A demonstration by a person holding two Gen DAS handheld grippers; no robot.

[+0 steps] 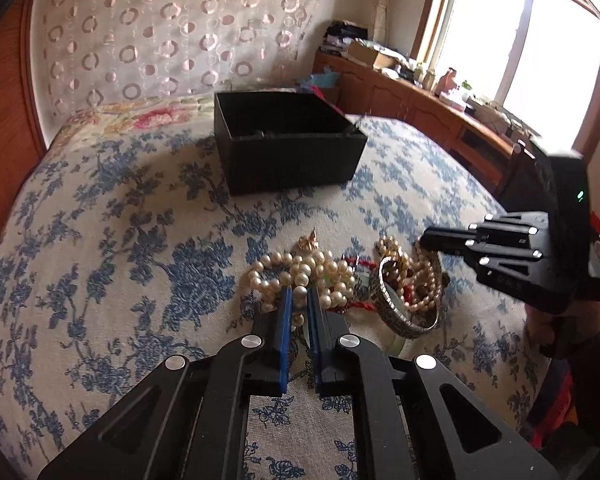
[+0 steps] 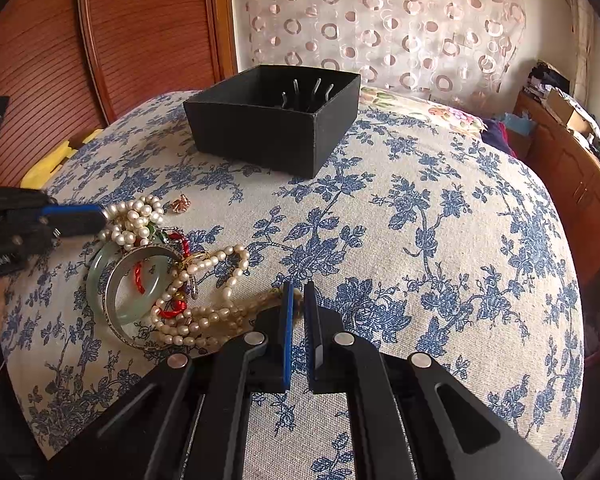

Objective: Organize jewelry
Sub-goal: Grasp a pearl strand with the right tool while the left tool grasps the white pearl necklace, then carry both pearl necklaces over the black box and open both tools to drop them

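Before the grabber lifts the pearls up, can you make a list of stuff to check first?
1. Left gripper shut on the big pearl strand: ok, a pearl sits between its blue pads.
2. Strand free of the other jewelry: not ok, it lies tangled with the red cord and touches the bangles.
3. Right gripper out of the way: cannot tell, it is shut by the small-pearl strand.
4. Black box open and upright: ok.
5. Room inside the box: cannot tell, only some metal hooks show.
6. Gold earring clear of the pile: ok, it lies apart.
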